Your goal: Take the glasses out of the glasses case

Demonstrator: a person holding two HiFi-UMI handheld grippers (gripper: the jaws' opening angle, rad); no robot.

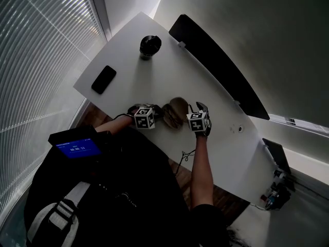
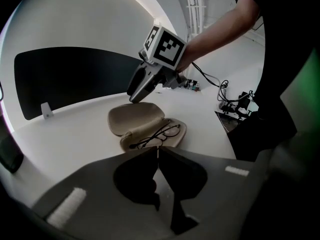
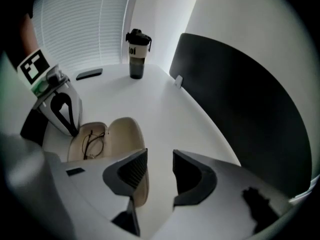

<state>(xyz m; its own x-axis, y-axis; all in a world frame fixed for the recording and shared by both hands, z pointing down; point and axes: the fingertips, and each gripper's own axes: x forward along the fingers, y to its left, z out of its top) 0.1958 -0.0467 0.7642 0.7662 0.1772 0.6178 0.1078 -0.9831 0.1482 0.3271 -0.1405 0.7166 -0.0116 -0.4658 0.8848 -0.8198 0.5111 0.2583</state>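
Glasses with a thin dark wire frame lie in the lower half of the glasses case. The case stands open on the white tabletop, close to the edge where the person stands and about midway along it. Its lid lies back flat, on the side toward the black panel at the far edge.

The left tongs are pressed together with nothing between them, and they point at the case from just beside it. The right tongs are a little apart, only a narrow gap, and hold nothing. They hang over the end of the lid, and I cannot tell if they touch it.

I judge the glasses very light and easy to bend, with lenses that scratch and smear. The best hold seems to be the bridge, or one arm near its hinge, with a soft squeeze. The case looks stiff and smooth, so it may slide when the frame is lifted; the other tongs could press on the lid.

As for writing, the dark bottle near a far corner has pale letters, too small to read surely. The phone is dark. A small blue screen on the person's chest shows digits that I cannot read.
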